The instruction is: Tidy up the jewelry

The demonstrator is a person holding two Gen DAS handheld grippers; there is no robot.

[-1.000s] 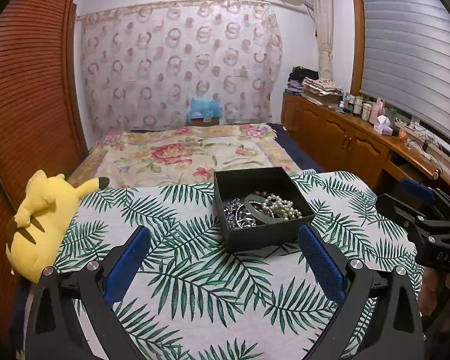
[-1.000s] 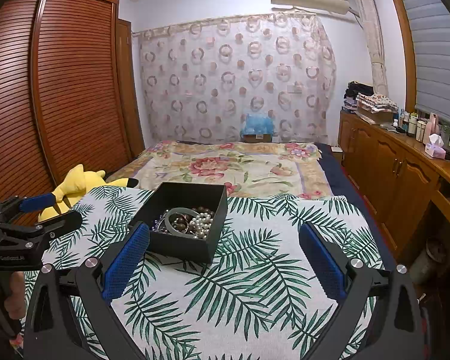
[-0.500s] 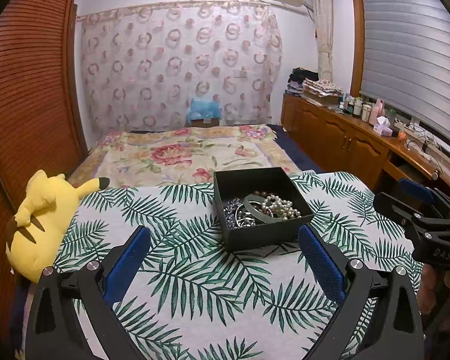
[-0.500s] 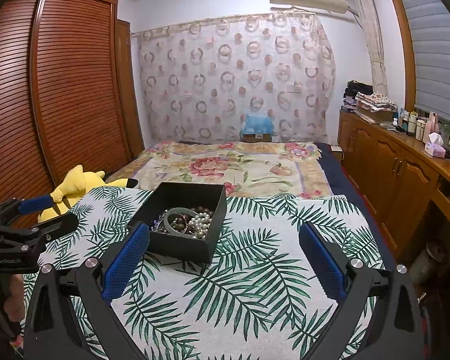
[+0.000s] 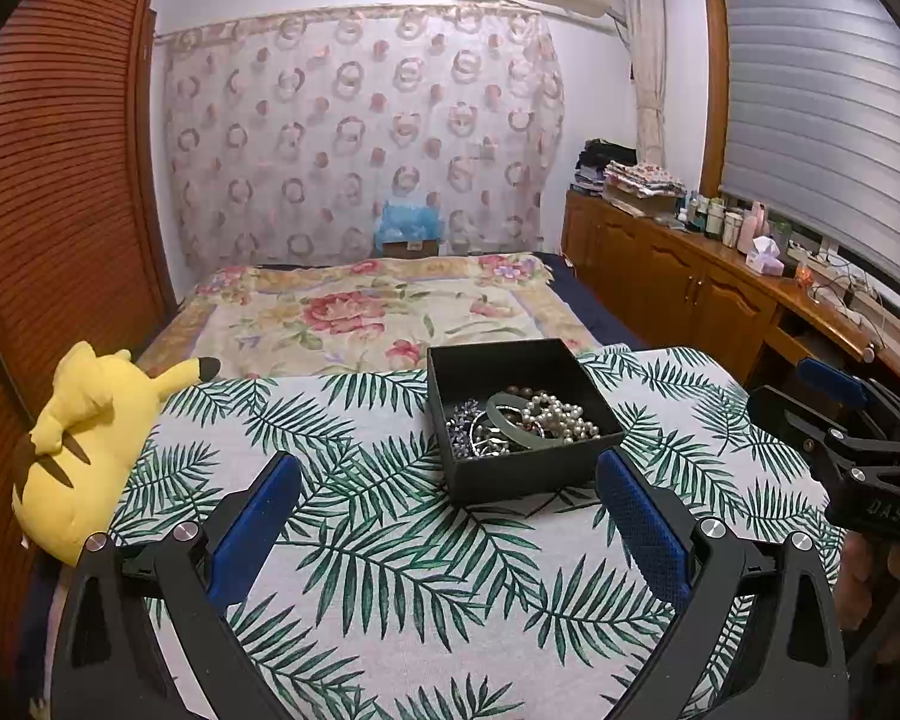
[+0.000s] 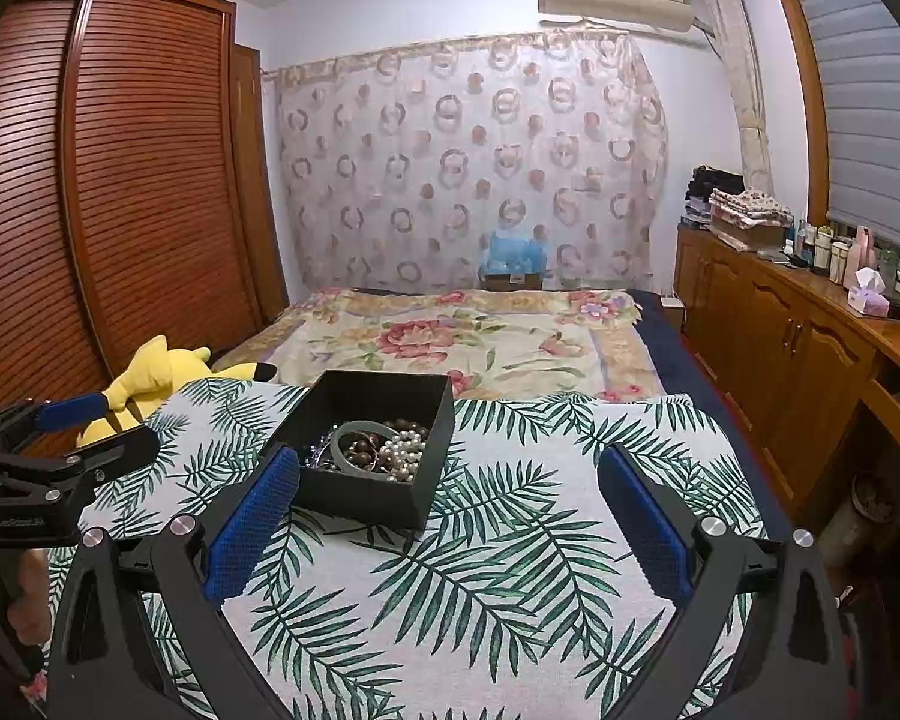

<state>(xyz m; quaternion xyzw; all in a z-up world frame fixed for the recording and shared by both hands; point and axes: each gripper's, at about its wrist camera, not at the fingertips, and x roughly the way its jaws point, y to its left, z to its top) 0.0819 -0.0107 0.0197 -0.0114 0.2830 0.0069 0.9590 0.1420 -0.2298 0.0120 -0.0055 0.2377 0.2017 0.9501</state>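
An open black box [image 5: 528,474] stands on the palm-leaf cloth [image 5: 390,540]. It holds a grey-green bangle [image 5: 513,423], a white pearl strand [image 5: 561,414], dark beads and a purple piece. The box also shows in the right wrist view [image 6: 360,495]. My left gripper [image 5: 447,516] is open and empty, just short of the box. My right gripper [image 6: 447,516] is open and empty, with the box by its left finger. Each gripper shows at the edge of the other's view, the right gripper [image 5: 834,414] and the left gripper [image 6: 96,429].
A yellow plush toy [image 5: 90,438] lies at the cloth's left edge. A bed with a floral cover [image 5: 366,312] stretches behind the box. A wooden cabinet [image 5: 690,294] with bottles runs along the right wall. A slatted wooden wardrobe [image 6: 120,180] stands at the left.
The right gripper has shifted slightly left in the left wrist view. The left gripper has dropped a little in the right wrist view. The box has not moved.
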